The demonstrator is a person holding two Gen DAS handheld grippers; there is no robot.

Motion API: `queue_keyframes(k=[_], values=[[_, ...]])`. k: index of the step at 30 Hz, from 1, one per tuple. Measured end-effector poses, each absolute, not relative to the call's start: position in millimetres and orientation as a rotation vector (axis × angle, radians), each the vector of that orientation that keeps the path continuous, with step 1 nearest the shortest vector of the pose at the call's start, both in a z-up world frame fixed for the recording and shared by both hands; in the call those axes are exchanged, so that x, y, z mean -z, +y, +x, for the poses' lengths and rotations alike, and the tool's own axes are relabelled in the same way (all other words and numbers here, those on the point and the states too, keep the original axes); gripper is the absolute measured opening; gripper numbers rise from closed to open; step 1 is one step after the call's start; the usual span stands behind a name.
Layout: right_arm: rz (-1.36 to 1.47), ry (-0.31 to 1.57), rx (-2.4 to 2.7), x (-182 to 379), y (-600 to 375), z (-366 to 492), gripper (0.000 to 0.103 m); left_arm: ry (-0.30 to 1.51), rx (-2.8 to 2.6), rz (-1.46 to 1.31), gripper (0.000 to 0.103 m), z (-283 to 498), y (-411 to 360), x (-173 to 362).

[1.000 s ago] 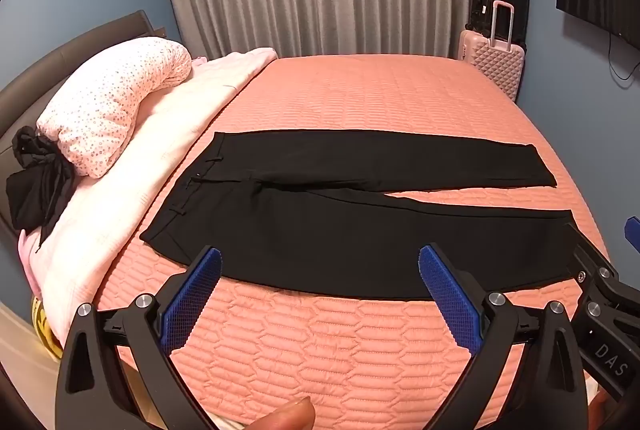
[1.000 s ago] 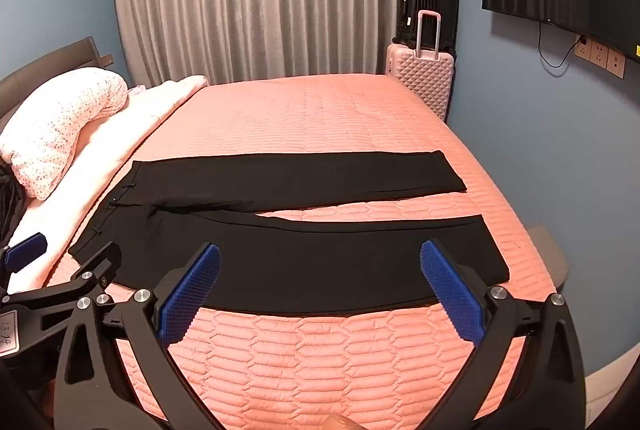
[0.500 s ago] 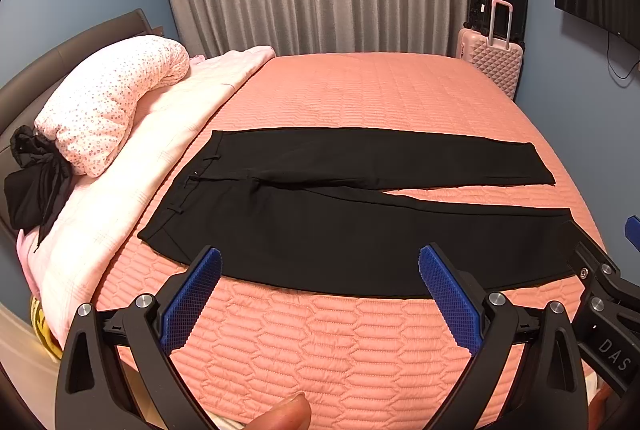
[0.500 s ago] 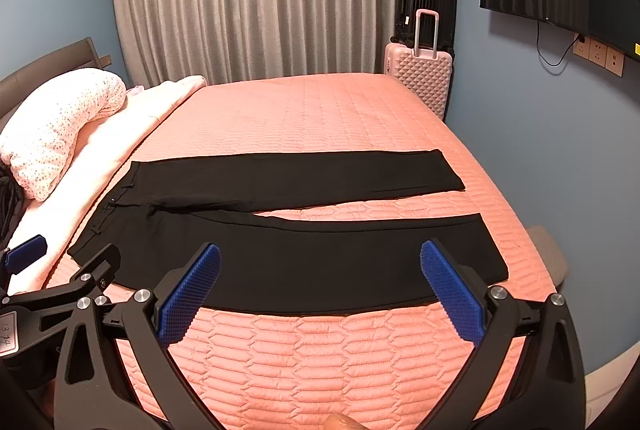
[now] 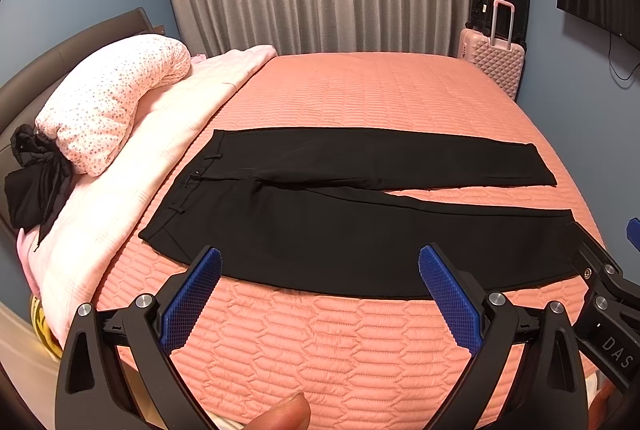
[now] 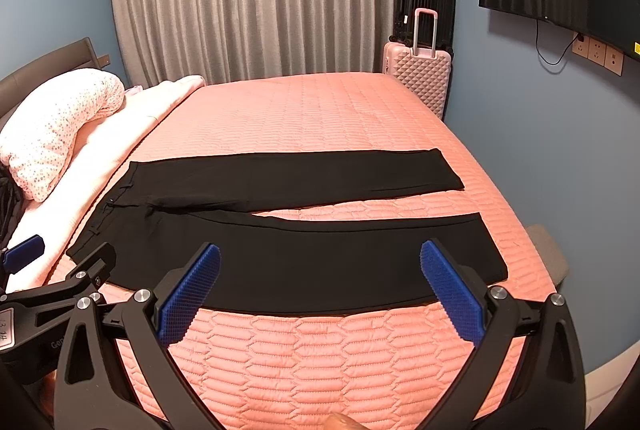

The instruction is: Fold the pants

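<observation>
Fingers (image 5: pixel 192 294) of both grippers are spread and empty; ahead of them the pants (image 5: pixel 360 213) lie flat, unfolded on the bed (image 5: pixel 360 89), so all folding remains.

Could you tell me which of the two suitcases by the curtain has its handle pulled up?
The pink suitcase, standing in front at the bed's far corner: its pink handle is extended. The black suitcase behind it shows no raised handle.

Black pants (image 6: pixel 304 230) lie flat across the pink quilted bed (image 6: pixel 320 109), legs parted, waistband toward the pillow (image 6: pixel 52 125). The right claw (image 6: pixel 320 290) hovers wide open above the near edge, with the left claw (image 6: pixel 60 262) alongside.
</observation>
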State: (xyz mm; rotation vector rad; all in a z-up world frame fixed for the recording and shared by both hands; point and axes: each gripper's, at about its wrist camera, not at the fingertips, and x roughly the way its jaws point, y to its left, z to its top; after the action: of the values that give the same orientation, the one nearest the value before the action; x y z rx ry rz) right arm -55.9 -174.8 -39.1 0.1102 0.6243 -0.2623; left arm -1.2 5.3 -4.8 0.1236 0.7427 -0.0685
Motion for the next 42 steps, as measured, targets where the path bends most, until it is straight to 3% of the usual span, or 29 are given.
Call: queue_keyframes(k=[42], values=[[0.118,0.628,0.267,38.5,-175.0,-54.6,0.098,0.744,0.075,0.127,0.098,-0.6,6.4,5.6]])
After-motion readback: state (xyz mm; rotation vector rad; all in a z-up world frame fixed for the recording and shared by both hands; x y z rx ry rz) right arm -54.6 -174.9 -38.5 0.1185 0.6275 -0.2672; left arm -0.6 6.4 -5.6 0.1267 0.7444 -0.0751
